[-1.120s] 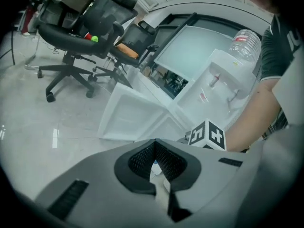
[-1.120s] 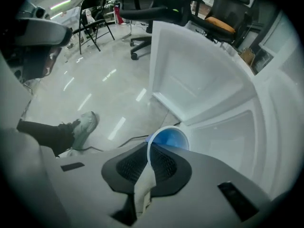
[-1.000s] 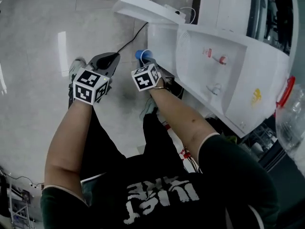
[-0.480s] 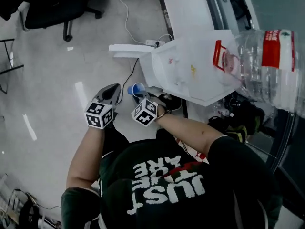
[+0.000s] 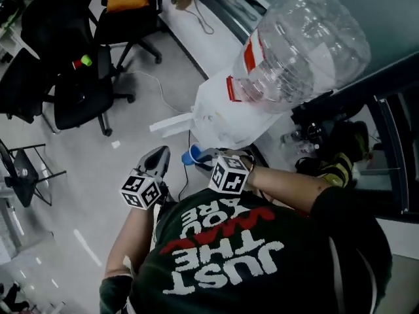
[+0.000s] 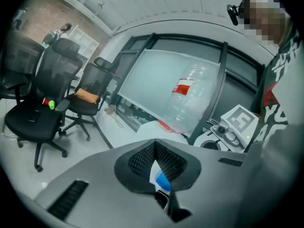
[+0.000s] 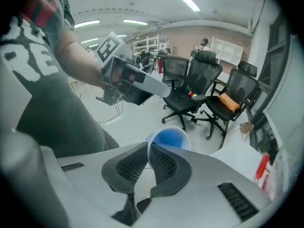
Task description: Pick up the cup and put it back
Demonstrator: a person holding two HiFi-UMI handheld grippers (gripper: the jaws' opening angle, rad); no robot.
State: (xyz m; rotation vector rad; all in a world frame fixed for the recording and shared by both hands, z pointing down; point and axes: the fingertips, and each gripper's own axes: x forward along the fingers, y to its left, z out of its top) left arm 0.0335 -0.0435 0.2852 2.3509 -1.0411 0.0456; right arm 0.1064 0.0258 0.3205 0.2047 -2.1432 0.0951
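Observation:
A small blue cup (image 5: 190, 156) with a white rim hangs in the air beside the white water dispenser (image 5: 219, 120). My right gripper (image 5: 206, 157) is shut on its rim. The right gripper view shows the wall of the cup (image 7: 169, 139) pinched between the dark pads (image 7: 164, 165), its blue inside facing the camera. My left gripper (image 5: 157, 159) hovers just left of the cup, jaws together, holding nothing. In the left gripper view a sliver of the cup (image 6: 161, 182) shows behind the closed jaws.
A large clear water bottle (image 5: 301, 51) with a red label sits upside down on the dispenser. Black office chairs (image 5: 82, 97) stand on the pale floor to the left, and a cable (image 5: 167, 90) runs across it. A dark window frame (image 5: 386, 129) is on the right.
The head view has swung up and away from the dispenser front, bringing the bottle and chairs into sight. Both grippers stay close together, and the right one still holds the cup.

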